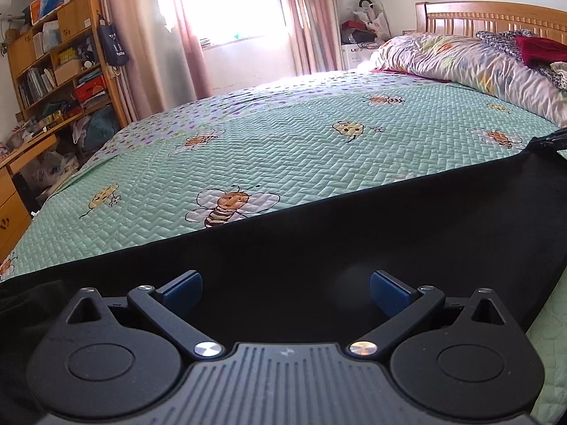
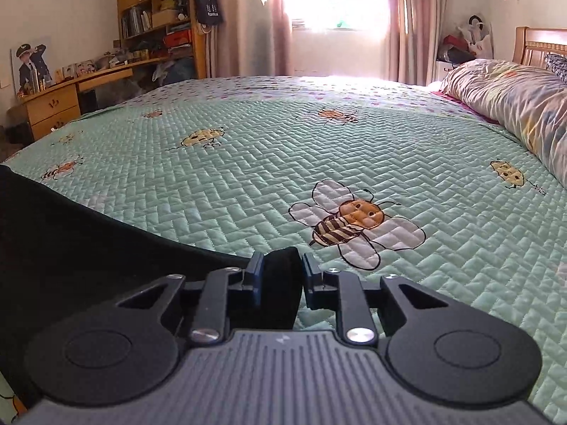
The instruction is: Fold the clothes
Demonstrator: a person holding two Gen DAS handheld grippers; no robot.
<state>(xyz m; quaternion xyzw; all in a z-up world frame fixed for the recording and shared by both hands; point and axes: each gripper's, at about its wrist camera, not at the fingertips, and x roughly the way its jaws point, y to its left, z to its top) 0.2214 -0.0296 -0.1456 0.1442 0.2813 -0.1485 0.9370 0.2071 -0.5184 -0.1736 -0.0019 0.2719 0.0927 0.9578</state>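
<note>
**Right claw pinches corner of black garment on the bed**

A black garment (image 1: 354, 248) lies spread across the near side of the bed (image 1: 301, 134), on a mint-green quilted bedspread (image 2: 354, 148) printed with cartoon bees. In the right wrist view, the right claw (image 2: 281, 279) is closed on a folded corner of the dark cloth, with the fabric bunched between its blue pads (image 2: 256, 283). The rest of the cloth runs away to the left of that view. In the left wrist view, the left claw (image 1: 286, 288) stands wide open above the garment, its blue pads well apart and gripping nothing. At the head of the bed lie a floral pillow (image 1: 460, 60) and a wooden headboard (image 1: 496, 17). A wooden bookshelf (image 1: 60, 53) and pink curtains (image 1: 141, 28) stand beyond the bed.
</note>
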